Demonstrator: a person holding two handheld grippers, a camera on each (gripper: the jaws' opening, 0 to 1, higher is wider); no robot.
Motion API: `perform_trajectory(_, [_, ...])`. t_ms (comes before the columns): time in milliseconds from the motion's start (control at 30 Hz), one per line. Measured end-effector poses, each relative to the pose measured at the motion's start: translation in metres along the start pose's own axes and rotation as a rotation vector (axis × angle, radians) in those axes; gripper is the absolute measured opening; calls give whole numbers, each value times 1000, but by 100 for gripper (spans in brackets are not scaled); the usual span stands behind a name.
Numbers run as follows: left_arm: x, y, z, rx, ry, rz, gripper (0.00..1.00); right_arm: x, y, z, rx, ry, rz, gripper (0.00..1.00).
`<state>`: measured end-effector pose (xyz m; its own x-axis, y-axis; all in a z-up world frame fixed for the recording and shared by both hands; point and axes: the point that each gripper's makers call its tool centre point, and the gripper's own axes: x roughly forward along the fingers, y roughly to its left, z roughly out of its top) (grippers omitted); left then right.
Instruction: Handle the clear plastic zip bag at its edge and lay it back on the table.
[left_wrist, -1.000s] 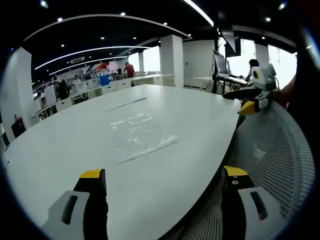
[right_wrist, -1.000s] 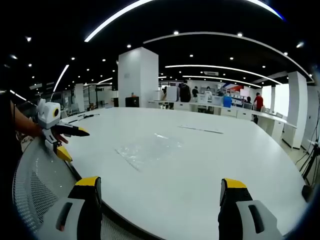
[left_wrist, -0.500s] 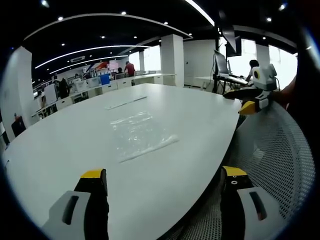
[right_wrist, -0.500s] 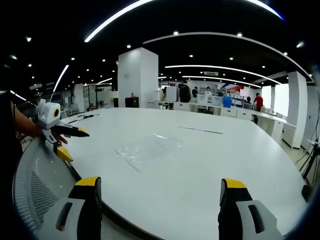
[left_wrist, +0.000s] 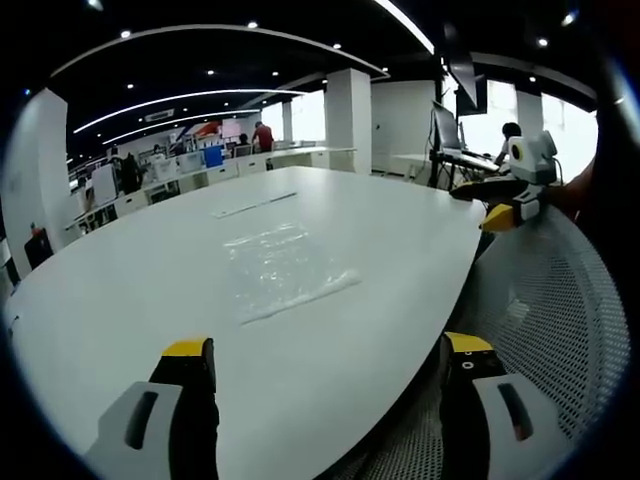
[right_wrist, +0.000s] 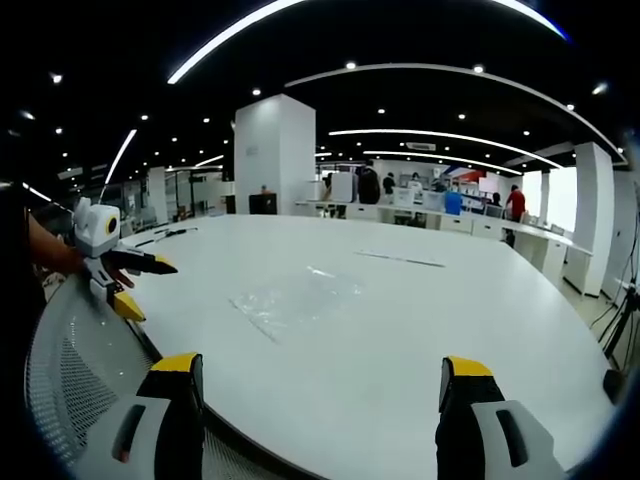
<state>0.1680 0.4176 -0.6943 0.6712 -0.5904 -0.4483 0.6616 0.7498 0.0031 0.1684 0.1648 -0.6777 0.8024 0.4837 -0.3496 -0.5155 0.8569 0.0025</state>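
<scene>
Left gripper view: left claw (left_wrist: 325, 360) released, jaws wide apart, low over the near edge of the white worktop (left_wrist: 120, 290). Clear plastic zip bag (left_wrist: 283, 268) lies flat mid-worktop, well apart from the jaws, zip edge toward the worktop's edge. Right claw (left_wrist: 500, 200) at the far right, above a mesh chair back (left_wrist: 540, 310), jaws parted, empty.

Right gripper view: right claw (right_wrist: 315, 375) released, holding nothing, at the worktop edge (right_wrist: 400, 330). Bag (right_wrist: 295, 297) flat ahead, untouched. Left claw (right_wrist: 135, 285) at left, jaws spread.

Change over the last second: none of note; bag and both claws unmoved. Judgement: the edge grasp is not yet begun
</scene>
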Motion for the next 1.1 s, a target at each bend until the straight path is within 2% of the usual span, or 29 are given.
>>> perform_trajectory(533, [0,2,0,-1,-5,10,92,0,1,-1,0,4,6,99])
perform_trajectory(667, [-1,1,0,16,4,4,83,0,0,-1,1,4,3,99])
perform_trajectory(733, [0,1,-1,6,11,0,85,0,0,-1,1,2,2,99])
perform_trajectory(933, [-1,0,1,67,28,-8,81,0,1,0,2,3,4,98])
perform_trajectory(1100, [6,11,10,121,48,-10,74,0,1,0,3,2,4,98])
